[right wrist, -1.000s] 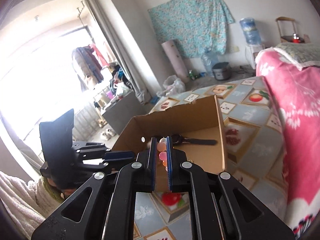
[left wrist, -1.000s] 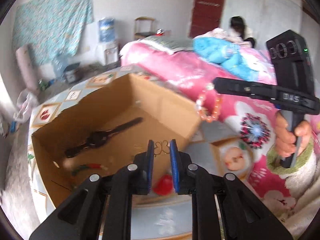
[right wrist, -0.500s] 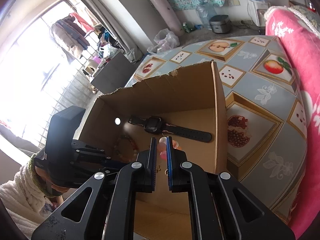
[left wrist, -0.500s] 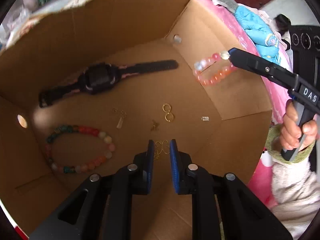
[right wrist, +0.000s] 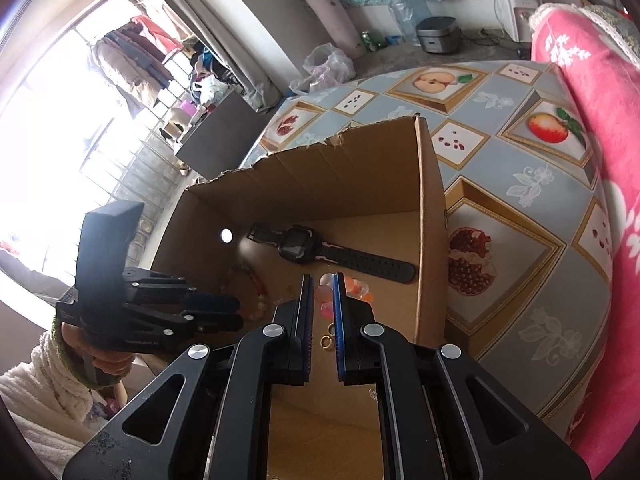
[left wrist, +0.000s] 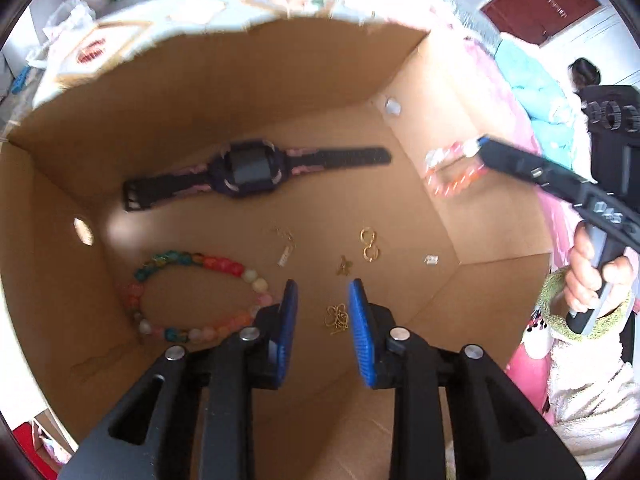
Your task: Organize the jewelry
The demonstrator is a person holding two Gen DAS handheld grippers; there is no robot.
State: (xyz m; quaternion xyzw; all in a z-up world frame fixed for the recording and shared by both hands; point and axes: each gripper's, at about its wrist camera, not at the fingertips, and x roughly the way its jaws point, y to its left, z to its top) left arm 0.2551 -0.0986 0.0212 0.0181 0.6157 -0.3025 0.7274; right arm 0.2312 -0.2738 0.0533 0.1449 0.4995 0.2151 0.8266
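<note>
brown corrugated cardboard box (left wrist: 280,92) on desk | left gripper (left wrist: 322,312) inside, blue ribbed fingers apart around tangled gold chain (left wrist: 337,319) | right gripper (right wrist: 321,300) clamps pink-orange bead bracelet (left wrist: 452,174) over box

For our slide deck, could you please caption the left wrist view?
Open left gripper above gold chain inside cardboard box; right gripper brings a pink-orange bead bracelet.
</note>
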